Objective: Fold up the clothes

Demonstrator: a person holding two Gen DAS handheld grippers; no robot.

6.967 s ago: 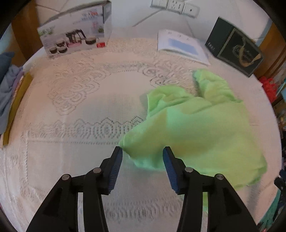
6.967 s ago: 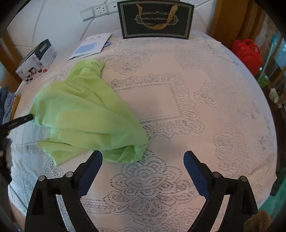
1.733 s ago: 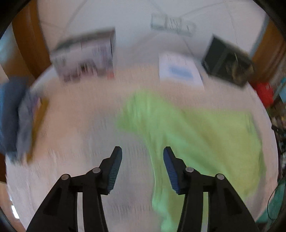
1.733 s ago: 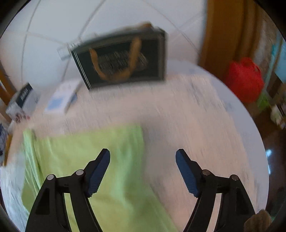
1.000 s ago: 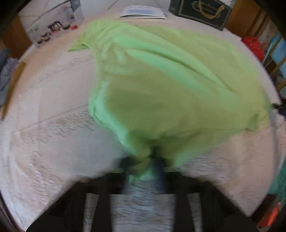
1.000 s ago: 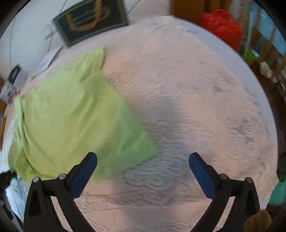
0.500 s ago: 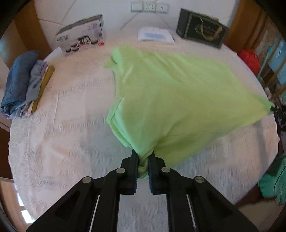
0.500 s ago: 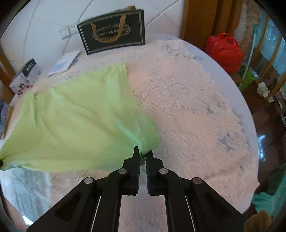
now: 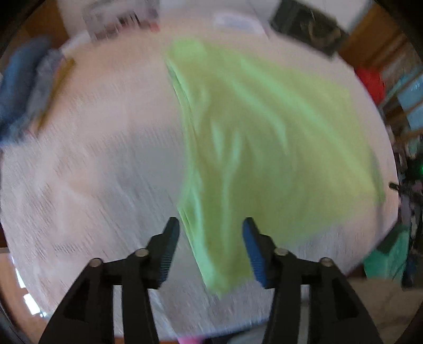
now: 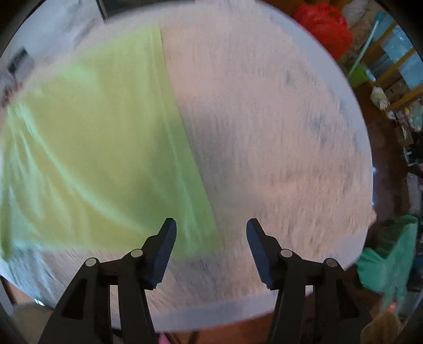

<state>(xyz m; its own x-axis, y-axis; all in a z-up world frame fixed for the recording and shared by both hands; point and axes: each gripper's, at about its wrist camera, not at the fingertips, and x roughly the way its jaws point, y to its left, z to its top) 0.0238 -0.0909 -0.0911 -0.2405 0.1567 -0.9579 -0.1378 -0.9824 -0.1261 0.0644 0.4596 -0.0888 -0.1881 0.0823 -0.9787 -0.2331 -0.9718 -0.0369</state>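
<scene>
Up close, the left hand-held gripper (image 9: 208, 227) has its two fingers spread apart with nothing pinched, and the near corner of the green shirt (image 9: 264, 137) lies between them on the worktop (image 9: 100, 158). The right hand-held gripper (image 10: 210, 229) is spread wide too and holds nothing; the shirt's other near corner (image 10: 92, 148) sits by its left finger. Both look to be over the shirt's near edge, likely because that edge is where you grab to fold. Further out, the shirt lies spread mostly flat on the lace cloth, with some wrinkles, so it looks ready for a first fold. The pictures are blurry, so small creases are hard to tell. At the far side, well away from the shirt, are a pile of blue clothes (image 9: 15, 87), a box (image 9: 121, 18), a paper (image 9: 238, 22) and a dark bag (image 9: 306, 23), out of the way so folding has room
</scene>
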